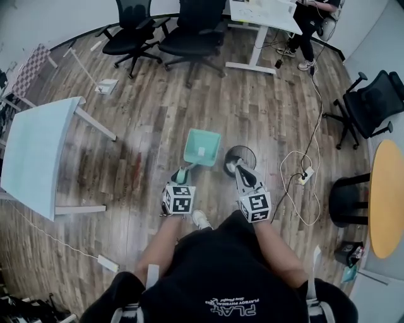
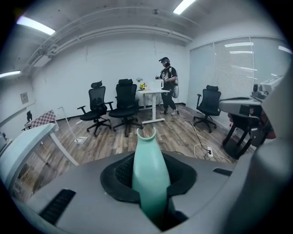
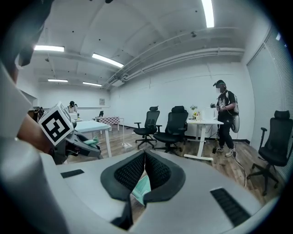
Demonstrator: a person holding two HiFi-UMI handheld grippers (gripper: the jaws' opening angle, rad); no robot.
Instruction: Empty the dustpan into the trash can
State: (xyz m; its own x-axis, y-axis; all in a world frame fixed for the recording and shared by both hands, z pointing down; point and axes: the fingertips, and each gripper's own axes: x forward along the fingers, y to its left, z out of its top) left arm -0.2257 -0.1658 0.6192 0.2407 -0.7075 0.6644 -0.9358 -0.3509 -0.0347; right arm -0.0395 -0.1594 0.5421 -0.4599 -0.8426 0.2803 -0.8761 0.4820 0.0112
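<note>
A teal dustpan [image 1: 202, 146] hangs over the wood floor, its pan pointing away from me. My left gripper [image 1: 182, 174] is shut on its teal handle [image 2: 149, 173], which runs straight out between the dark pads in the left gripper view. Just right of the pan stands a round black trash can [image 1: 235, 154], partly hidden by my right gripper [image 1: 242, 171]. The right gripper's pads [image 3: 158, 172] meet at their tips with nothing held. A bit of the dustpan [image 3: 142, 188] shows below them.
A light blue table [image 1: 38, 151] stands at the left. Black office chairs [image 1: 189, 35] and a white desk [image 1: 265, 16] are at the back, with a person [image 2: 168, 87] beside the desk. A white cable with a power strip [image 1: 305, 175], a black chair [image 1: 372, 104] and a round yellow table [image 1: 386, 199] are at the right.
</note>
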